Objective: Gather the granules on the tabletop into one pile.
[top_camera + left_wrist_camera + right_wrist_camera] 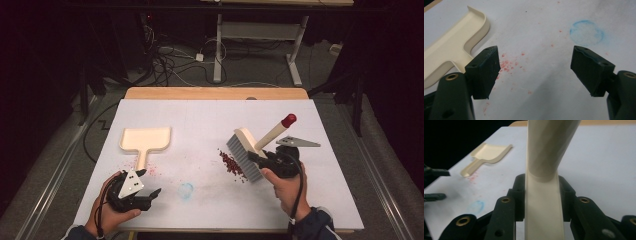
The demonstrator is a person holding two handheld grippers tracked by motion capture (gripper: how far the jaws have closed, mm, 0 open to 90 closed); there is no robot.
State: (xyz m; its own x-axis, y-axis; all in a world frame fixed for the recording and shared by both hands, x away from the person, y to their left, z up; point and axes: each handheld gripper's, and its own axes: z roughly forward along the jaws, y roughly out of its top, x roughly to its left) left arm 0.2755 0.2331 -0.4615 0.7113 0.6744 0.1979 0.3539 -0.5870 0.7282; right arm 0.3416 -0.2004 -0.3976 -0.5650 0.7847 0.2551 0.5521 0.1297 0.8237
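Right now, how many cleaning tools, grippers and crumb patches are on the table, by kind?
Brush, held by the right gripper: 1
Dustpan: 1
Grippers, with the open left gripper: 2
Red crumb patches, pile and scatter: 2
Total: 6

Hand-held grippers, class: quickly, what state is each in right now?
Left hand-held gripper: open, holding nothing.
Right hand-held gripper: shut on the brush handle.

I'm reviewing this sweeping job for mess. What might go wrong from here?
1. The dustpan lies loose, far from the red crumbs; the left gripper is open and holds nothing, so the pan may slide when crumbs reach it.
2. The right gripper clamps the brush with its bristles at the pile; a hard stroke may scatter crumbs.
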